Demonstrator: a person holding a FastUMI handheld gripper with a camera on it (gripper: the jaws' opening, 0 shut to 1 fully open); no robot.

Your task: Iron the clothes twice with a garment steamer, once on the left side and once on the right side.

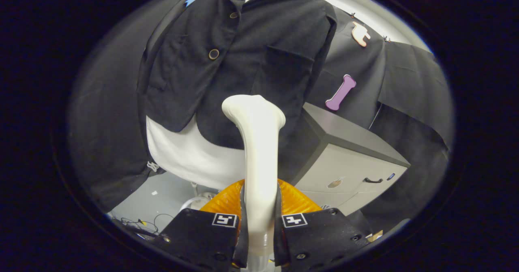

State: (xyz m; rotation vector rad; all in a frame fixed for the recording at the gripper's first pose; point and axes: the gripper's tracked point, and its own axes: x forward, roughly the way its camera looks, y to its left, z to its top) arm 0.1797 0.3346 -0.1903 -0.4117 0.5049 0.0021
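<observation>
The steamer [258, 150] covers part of the jacket [239, 57] hem. Its bottom end is hidden between the gripper [259, 227] fingers. The cabinet [348, 158] handle is too small to tell.

My gripper [259, 219] carries two broad flat plates, each bearing a square black-and-white marker tag near its inner edge. Round screws dot both plates. Ribbed orange housing rises between and behind the plates.

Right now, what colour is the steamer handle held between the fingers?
Cream white; the smooth curved steamer handle shows best in the gripper view, with both fingers pressed on it.
</observation>
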